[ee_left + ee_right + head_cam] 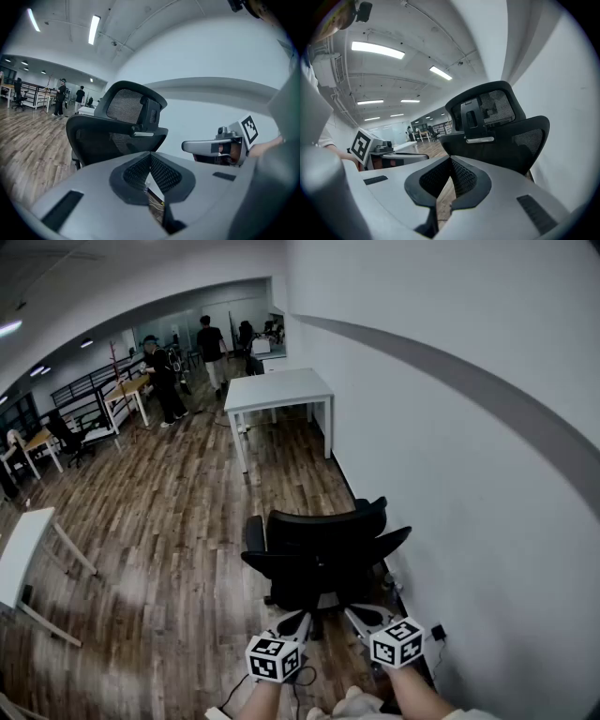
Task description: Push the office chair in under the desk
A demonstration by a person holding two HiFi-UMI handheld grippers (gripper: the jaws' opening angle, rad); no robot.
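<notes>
Holds left tool (302, 617) and right tool (352, 613) closed, empty, side by side just behind the chair (323, 554). Needs a push straight ahead, along the wall (450, 474), toward the far bench (278, 388).

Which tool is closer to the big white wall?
Right. The right tool is behind the office chair, on the side nearest the wall. The left tool is beside it, farther from the wall.

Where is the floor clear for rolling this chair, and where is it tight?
Bare wood floor lies between the office chair and the white desk, and wide to the chair's left. Tight: the gap between chair and wall.
</notes>
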